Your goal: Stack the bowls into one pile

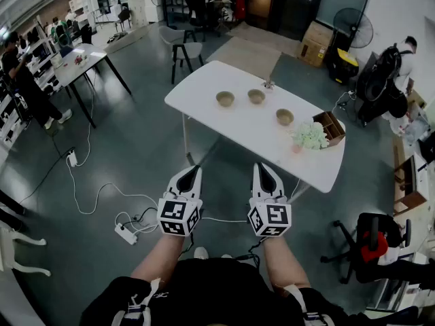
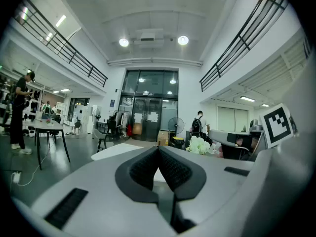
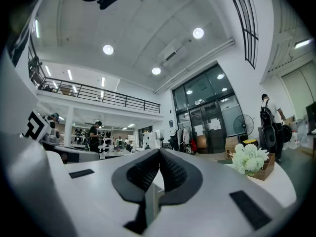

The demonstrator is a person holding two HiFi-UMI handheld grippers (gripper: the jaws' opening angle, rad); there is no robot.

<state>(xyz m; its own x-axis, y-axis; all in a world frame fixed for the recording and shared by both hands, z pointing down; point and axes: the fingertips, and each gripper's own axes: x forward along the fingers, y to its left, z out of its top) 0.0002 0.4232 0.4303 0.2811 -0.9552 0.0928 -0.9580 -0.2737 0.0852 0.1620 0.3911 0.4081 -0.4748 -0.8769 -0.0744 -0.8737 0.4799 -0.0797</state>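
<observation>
Three tan bowls stand apart on a white table (image 1: 238,124) in the head view: one at the left (image 1: 225,99), one behind it to the right (image 1: 256,96), one further right (image 1: 285,117). My left gripper (image 1: 194,170) and right gripper (image 1: 262,167) hover side by side over the floor, short of the table's near edge and well away from the bowls. Both are shut with nothing between the jaws. The left gripper (image 2: 158,149) shows its pads meeting at the tips, and so does the right gripper (image 3: 159,153). No bowl shows in either gripper view.
White flowers (image 1: 310,135) and a small wooden box (image 1: 331,125) sit at the table's right end. A power strip and cables (image 1: 126,232) lie on the floor to the left. A black chair (image 1: 370,246) stands at the right, another table (image 1: 85,63) far left, people around the room.
</observation>
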